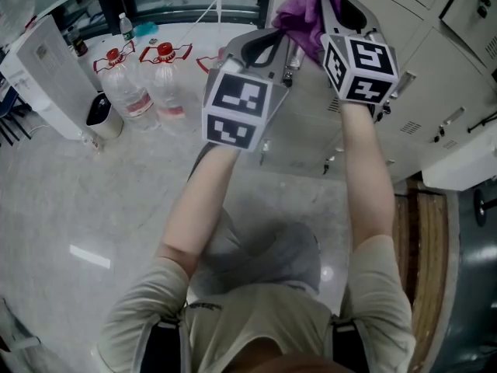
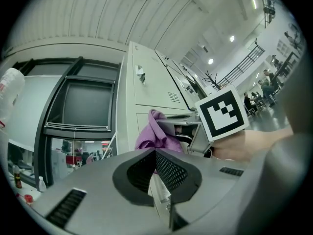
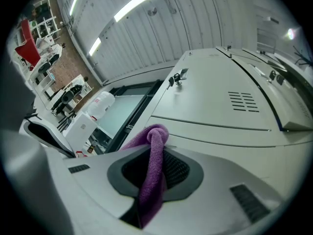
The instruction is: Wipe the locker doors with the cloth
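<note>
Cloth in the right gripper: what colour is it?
The cloth is purple, clearest in the right gripper view.

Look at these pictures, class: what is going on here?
A person holds a pair of tongs in each hand in front of pale locker doors. The right tongs are shut on a purple cloth, held up close to a door; whether the cloth touches it can't be told. The left tongs are shut with nothing between them, just beside the right ones.
</note>
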### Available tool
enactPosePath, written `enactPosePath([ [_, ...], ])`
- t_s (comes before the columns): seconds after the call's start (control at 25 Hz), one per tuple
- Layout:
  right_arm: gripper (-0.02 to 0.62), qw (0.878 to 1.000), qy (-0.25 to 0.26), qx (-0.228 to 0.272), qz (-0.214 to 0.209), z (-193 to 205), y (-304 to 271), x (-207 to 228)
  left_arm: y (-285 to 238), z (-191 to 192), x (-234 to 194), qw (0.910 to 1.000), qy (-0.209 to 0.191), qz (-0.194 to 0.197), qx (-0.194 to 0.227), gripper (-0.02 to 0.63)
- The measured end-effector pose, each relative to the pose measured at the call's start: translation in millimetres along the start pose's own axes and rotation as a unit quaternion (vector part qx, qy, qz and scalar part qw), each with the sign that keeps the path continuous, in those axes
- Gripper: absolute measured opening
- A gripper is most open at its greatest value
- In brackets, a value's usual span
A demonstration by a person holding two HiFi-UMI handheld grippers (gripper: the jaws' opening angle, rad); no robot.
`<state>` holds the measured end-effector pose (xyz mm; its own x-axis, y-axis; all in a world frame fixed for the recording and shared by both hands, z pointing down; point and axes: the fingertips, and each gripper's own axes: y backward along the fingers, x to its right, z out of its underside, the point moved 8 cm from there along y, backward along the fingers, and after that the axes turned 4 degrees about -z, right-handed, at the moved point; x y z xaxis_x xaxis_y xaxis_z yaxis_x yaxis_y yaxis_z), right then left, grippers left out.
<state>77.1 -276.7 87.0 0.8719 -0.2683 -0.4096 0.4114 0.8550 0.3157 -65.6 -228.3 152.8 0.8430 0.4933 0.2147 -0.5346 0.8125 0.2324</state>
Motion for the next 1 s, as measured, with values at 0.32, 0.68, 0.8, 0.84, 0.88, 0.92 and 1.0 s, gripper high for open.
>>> enactPosePath([
  [0.32,0.055,1.000,0.007,-0.010,0.028,7,21,31,-12,-4,23,0.9997,0.002,0.024,0.007,0.002],
  [0.68,0.055,0.997,0.009,-0.026,0.075,17,51,75,-31,-3,58,0.9982,0.006,0.059,0.006,0.002],
  [0.8,0.055,0.995,0.011,-0.032,0.090,22,61,88,-37,-3,69,0.9976,0.007,0.068,0.008,0.002],
  [0.84,0.055,0.995,0.012,-0.035,0.094,24,64,92,-38,-3,73,0.9974,0.009,0.071,0.009,0.002],
  [0.88,0.055,0.994,0.012,-0.037,0.098,25,67,96,-40,-4,76,0.9973,0.011,0.073,0.010,0.002],
  [0.92,0.055,0.994,0.012,-0.039,0.102,26,69,99,-41,-5,78,0.9971,0.014,0.074,0.011,0.002],
  [1.0,0.055,0.993,0.012,-0.045,0.109,29,74,106,-43,-7,82,0.9969,0.018,0.075,0.012,0.002],
])
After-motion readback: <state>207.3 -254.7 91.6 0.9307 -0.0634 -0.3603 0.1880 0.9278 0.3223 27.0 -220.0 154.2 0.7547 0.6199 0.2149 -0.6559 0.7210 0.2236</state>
